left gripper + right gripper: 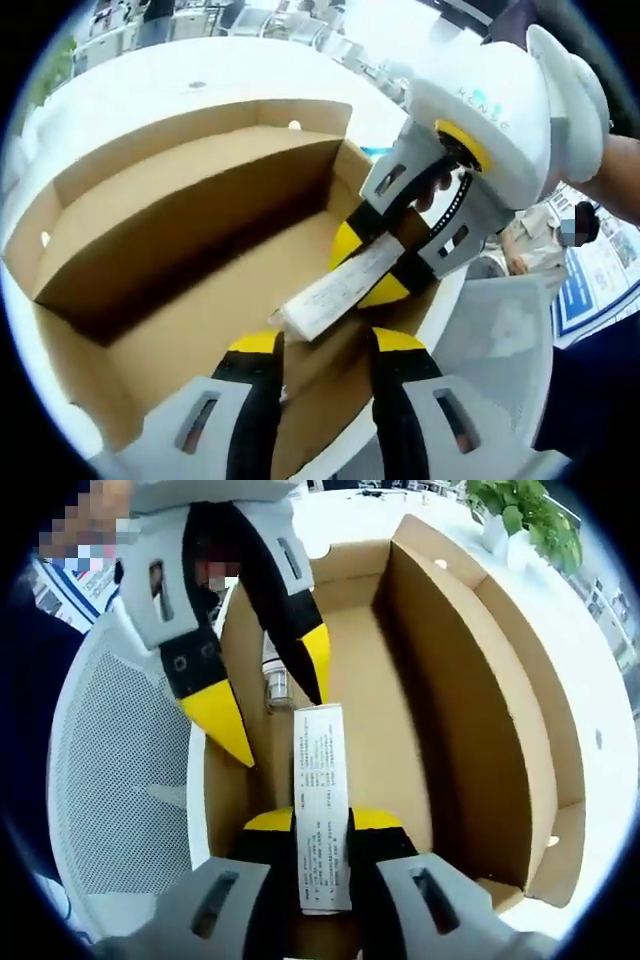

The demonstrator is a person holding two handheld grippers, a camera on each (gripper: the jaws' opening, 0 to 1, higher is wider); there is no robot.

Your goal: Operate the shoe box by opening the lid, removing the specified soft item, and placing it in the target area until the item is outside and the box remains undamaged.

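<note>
In the right gripper view, nearest the lens, a flat white printed packet is being clamped between the right tongs, just over the near edge of the open cardboard shoe box. The left tongs are being held apart beside the packet's far end, not touching it. In the left gripper view the left tongs are seen spread over the box wall, and beyond them the right tongs are angled steeply down into the shoe box, gripping the packet. The packet is probably best lifted straight up, clear of the cardboard walls, so nothing is bent. Farther off, the white surface is being left bare as a likely target area.
</note>
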